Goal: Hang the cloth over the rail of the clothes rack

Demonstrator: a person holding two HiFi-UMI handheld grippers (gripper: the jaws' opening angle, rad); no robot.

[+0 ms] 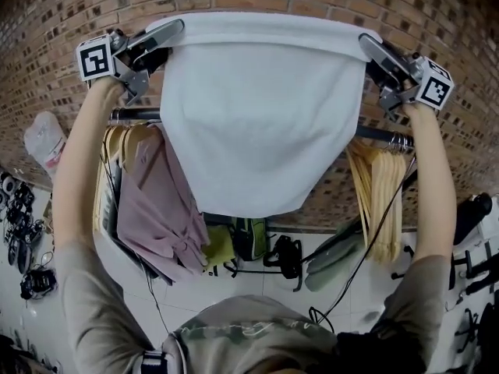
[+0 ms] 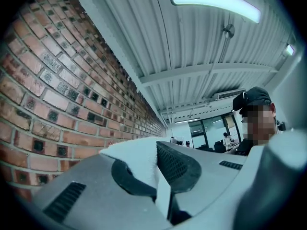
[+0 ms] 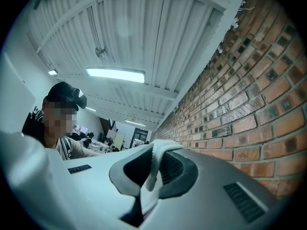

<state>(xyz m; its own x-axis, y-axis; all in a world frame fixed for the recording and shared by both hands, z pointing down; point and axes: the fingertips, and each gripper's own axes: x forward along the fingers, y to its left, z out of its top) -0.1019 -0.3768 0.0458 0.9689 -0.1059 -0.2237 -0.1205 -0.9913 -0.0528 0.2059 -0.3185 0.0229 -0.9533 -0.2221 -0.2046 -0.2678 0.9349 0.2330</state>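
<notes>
A white cloth (image 1: 261, 115) hangs spread wide in front of the brick wall, held up by its two top corners above the dark rail (image 1: 134, 115) of the clothes rack. My left gripper (image 1: 173, 29) is shut on the cloth's top left corner, and the right gripper (image 1: 366, 44) is shut on its top right corner. In the left gripper view the white cloth (image 2: 136, 159) is pinched between the jaws of the left gripper (image 2: 160, 176). In the right gripper view a fold of cloth (image 3: 156, 164) sticks up between the jaws of the right gripper (image 3: 153, 174).
A pink garment (image 1: 160, 209) and wooden hangers (image 1: 382, 185) hang on the rail, at its left and right. Behind the rack rises the brick wall (image 1: 70, 14). Bags and gear (image 1: 257, 244) lie on the floor below. A person in a dark cap (image 2: 254, 116) shows in both gripper views.
</notes>
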